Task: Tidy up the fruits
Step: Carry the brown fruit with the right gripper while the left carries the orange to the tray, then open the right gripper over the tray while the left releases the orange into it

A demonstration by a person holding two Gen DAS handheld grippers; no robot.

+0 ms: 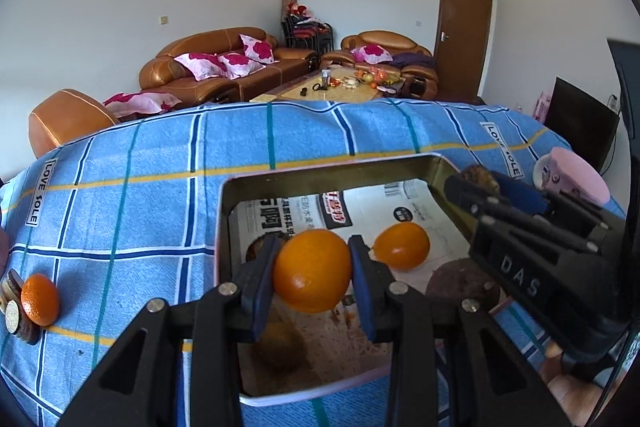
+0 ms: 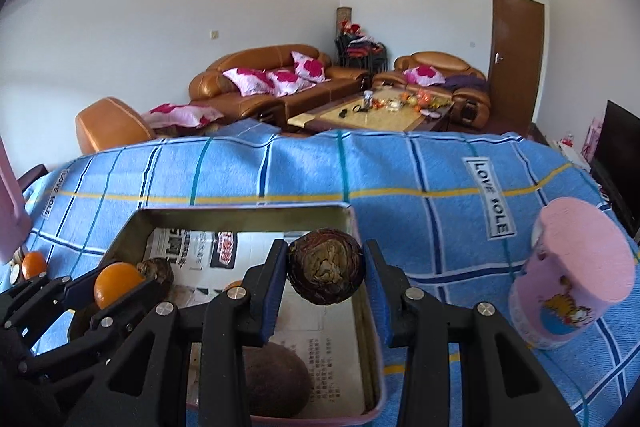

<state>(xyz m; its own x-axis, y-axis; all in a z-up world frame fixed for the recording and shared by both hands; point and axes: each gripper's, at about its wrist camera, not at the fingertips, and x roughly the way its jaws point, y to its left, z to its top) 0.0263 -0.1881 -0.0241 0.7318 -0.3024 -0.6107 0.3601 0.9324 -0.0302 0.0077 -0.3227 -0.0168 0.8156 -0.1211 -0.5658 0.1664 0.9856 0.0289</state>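
A: Where was the fruit?

B: The left hand-held gripper [image 1: 312, 271] was clamped across the middle of an orange [image 1: 312, 269], held over the paper-lined tin [image 1: 226, 211] on the blue checked cloth [image 1: 140, 179]. The right hand-held gripper [image 2: 325, 273] pinched a brown scaly fruit [image 2: 326, 267] above the tin's right edge.

A: Handling?

B: Both looked light and firm; the orange's smooth, rounded skin could slip, so a grip at its widest part seemed wise.

Both wrist views look down, close, sharing the tin [image 1: 224, 211] — sofas beyond.
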